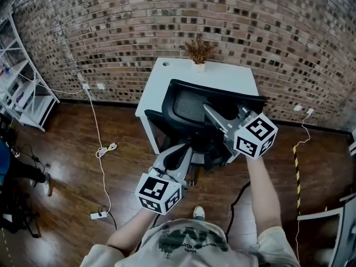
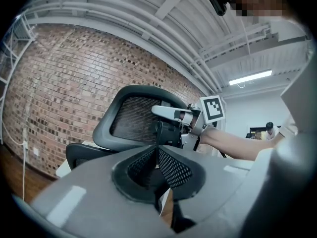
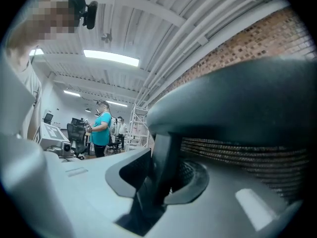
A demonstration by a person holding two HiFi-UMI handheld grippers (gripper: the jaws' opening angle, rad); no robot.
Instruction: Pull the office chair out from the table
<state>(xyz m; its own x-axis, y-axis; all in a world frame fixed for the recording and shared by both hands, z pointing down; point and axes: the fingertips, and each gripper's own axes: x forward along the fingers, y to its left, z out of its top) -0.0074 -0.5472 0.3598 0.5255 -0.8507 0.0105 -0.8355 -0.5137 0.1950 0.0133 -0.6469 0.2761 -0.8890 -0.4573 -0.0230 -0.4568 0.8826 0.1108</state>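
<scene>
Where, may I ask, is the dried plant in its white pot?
Head view, top centre: the plant sits at the white table's far edge by the brick wall, behind the black mesh chair.

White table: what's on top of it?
A potted dried plant stands at the back edge of the table; a cable hole shows near its back-left corner. The office chair covers the front of the top; that part can't be checked.
</scene>
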